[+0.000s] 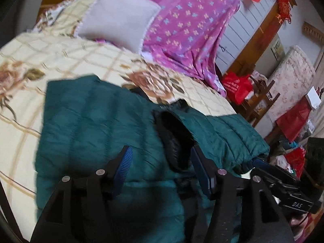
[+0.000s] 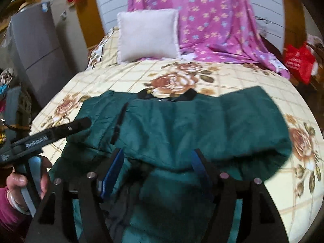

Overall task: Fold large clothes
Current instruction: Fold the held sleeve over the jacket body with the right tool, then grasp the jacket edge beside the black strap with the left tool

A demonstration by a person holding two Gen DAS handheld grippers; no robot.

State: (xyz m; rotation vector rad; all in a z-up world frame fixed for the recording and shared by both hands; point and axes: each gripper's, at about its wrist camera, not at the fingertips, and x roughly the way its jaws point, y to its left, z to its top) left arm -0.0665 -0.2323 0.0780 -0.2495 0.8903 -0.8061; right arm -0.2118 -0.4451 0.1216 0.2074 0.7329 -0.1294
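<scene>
A dark green quilted jacket (image 1: 97, 125) with a black lining lies spread on the bed, also in the right wrist view (image 2: 202, 125). Its black collar opening (image 1: 174, 137) shows near the middle. My left gripper (image 1: 161, 158) is open just above the jacket, its blue pads on either side of the collar. My right gripper (image 2: 158, 160) is open over the near part of the jacket, holding nothing. The left gripper also shows at the left of the right wrist view (image 2: 60, 129), held by a hand. The right gripper body shows at the lower right of the left wrist view (image 1: 283, 188).
The bed has a cream floral cover (image 2: 182, 77). A grey pillow (image 2: 147, 34) and a purple flowered sheet (image 2: 218, 20) lie at the head. A red bag (image 2: 299, 60) stands right of the bed, a grey cabinet (image 2: 34, 46) to the left.
</scene>
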